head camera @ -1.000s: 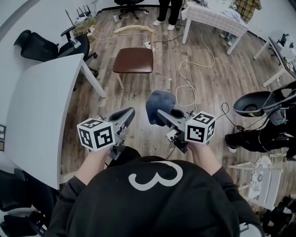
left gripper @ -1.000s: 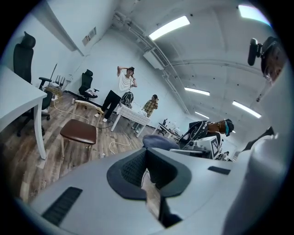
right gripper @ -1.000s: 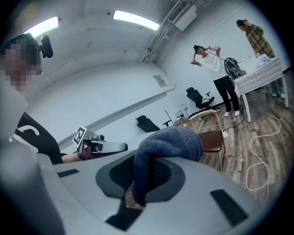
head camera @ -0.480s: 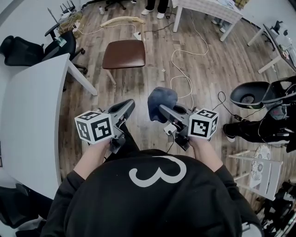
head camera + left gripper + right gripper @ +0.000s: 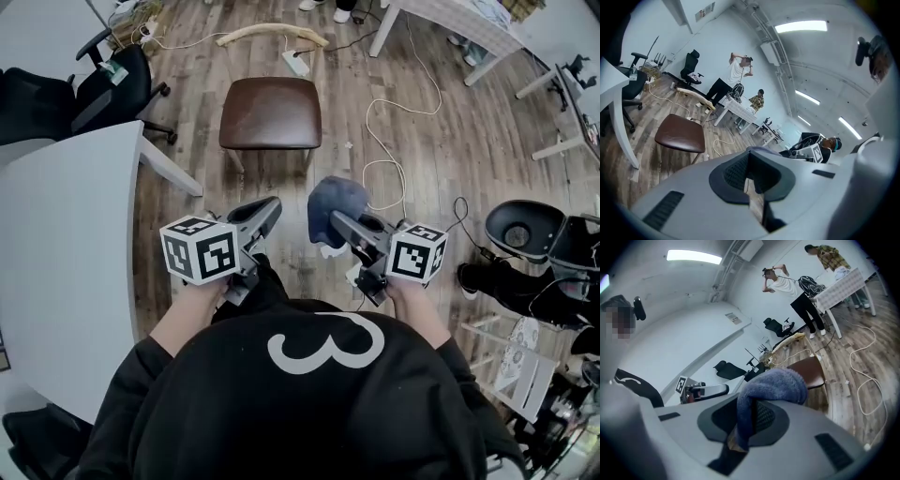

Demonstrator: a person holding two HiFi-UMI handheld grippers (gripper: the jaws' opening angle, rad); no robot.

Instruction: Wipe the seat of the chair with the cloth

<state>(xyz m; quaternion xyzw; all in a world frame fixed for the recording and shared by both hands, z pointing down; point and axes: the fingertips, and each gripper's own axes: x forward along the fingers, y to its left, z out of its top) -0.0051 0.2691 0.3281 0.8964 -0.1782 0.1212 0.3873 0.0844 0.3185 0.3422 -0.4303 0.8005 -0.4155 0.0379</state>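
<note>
The chair with a brown seat stands on the wooden floor ahead of me, also seen as the brown seat and the brown seat in the gripper views. A blue-grey cloth hangs bunched from my right gripper, whose jaws are shut on it; the cloth drapes over the jaws in the right gripper view. My left gripper is shut with nothing in it, level with the right one and well short of the chair. Both grippers are held in the air in front of my body.
A white table fills the left, its leg slanting near the chair. Black office chairs stand at far left. White cables loop across the floor right of the chair. A black round bin and clutter sit at right. People stand by a far table.
I have stepped toward the chair: it has come nearer and now sits straight ahead. Both grippers keep their pose, the cloth still in the right one.
</note>
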